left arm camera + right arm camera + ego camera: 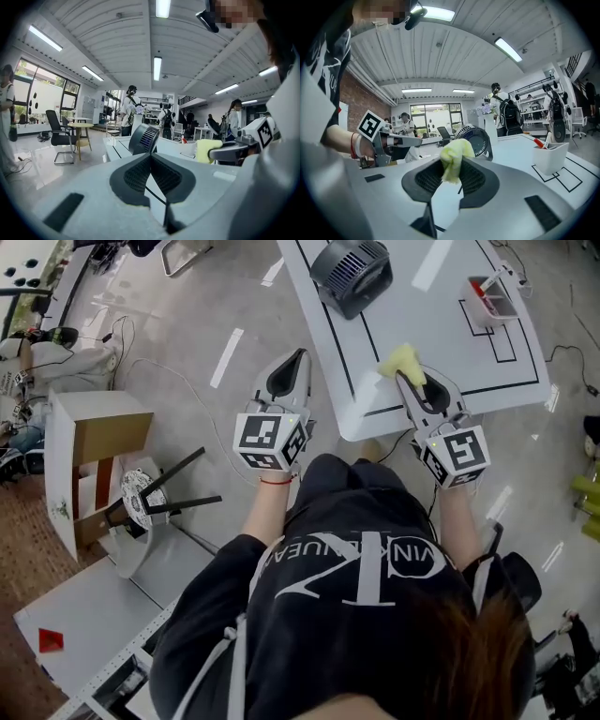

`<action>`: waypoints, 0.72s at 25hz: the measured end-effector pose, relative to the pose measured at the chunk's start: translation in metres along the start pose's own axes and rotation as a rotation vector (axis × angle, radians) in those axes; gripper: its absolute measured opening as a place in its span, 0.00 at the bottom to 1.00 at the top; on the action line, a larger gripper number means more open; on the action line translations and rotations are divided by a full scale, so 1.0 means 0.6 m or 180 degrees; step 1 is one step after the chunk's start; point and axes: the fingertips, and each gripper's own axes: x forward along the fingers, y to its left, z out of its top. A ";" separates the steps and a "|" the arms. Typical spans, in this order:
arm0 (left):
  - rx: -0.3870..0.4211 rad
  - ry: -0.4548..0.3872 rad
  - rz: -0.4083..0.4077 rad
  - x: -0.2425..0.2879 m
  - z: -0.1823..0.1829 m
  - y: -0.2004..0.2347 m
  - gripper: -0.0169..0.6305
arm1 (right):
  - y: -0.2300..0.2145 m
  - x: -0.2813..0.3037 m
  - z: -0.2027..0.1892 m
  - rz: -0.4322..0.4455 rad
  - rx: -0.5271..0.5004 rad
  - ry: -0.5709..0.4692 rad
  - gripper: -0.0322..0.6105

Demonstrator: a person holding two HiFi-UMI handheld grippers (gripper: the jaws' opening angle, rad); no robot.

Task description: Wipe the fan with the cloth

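A dark round fan (352, 273) stands on the white table (441, 324) at its far left; it also shows as the fan (144, 138) and the fan (478, 140) in the two gripper views. My right gripper (405, 376) is shut on a yellow cloth (403, 362), which hangs bunched from its tips over the table's near edge, a good way short of the fan. The cloth (454, 157) sticks up between the shut jaws. My left gripper (298, 357) is shut with nothing in it, held over the floor just left of the table.
A white holder (492, 301) with a red-tipped item stands at the table's far right, beside black outlined squares. On the floor at left are a cardboard box (94, 456), a stool (141, 502) and cables. Several people stand in the background of the gripper views.
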 end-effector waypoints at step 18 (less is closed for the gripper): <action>0.0040 0.0458 -0.0431 0.134 -0.032 -0.008 0.08 | -0.061 0.045 -0.032 -0.0387 0.0318 0.0192 0.19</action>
